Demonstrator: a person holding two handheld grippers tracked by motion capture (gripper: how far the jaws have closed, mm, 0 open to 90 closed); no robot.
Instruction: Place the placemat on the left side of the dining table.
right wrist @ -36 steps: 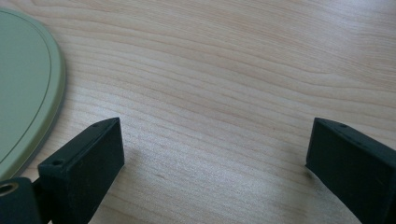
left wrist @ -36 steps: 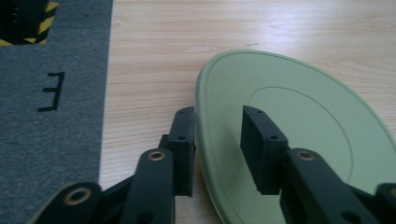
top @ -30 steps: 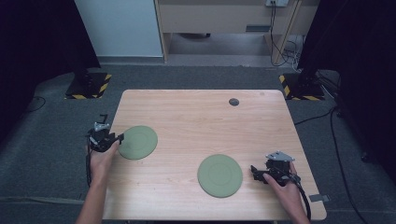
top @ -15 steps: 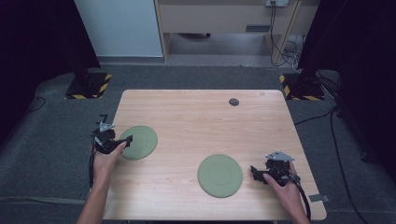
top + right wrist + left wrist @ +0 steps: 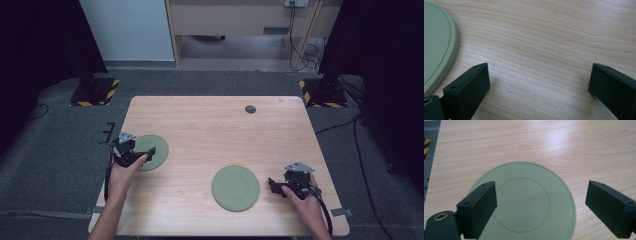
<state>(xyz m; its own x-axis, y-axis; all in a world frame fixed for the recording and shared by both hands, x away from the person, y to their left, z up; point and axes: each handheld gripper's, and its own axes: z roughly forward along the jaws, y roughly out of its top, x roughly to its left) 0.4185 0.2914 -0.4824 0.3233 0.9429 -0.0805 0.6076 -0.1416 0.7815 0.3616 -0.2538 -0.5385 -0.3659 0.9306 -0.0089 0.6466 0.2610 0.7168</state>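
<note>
A: Where do things stand?

B: Two flat green plates lie on the wooden tabletop [image 5: 200, 125]. The left plate [image 5: 152, 151] sits near the left edge, and the left gripper [image 5: 141, 154] hangs right over its near rim. In the left gripper view the jaws are spread wide, one over the plate's left portion, the other out past its right rim, nothing between them yet.

A: And the other side?

B: The right plate [image 5: 235, 188] lies toward the front, middle-right. The right gripper [image 5: 273, 184] is just beside its right rim, apart from it, jaws also wide and empty. In the right gripper view, bare wood lies between the jaws and the plate's edge sits off to the left.

A: What could go wrong from here?

B: My guess is the plate's flatness is the trouble. It lies flush on the wood with a low rim, so a jaw coming down onto the top face would only press it down, not catch it. If a jaw pushes sideways at the rim, the plate may skid, and the left one is near the table's edge. A shallow pinch at the rim could also let the plate tilt and slip once lifted.

A: Anything else nearby?

B: A small dark round thing [image 5: 250, 109] sits at the far side, well apart.
</note>
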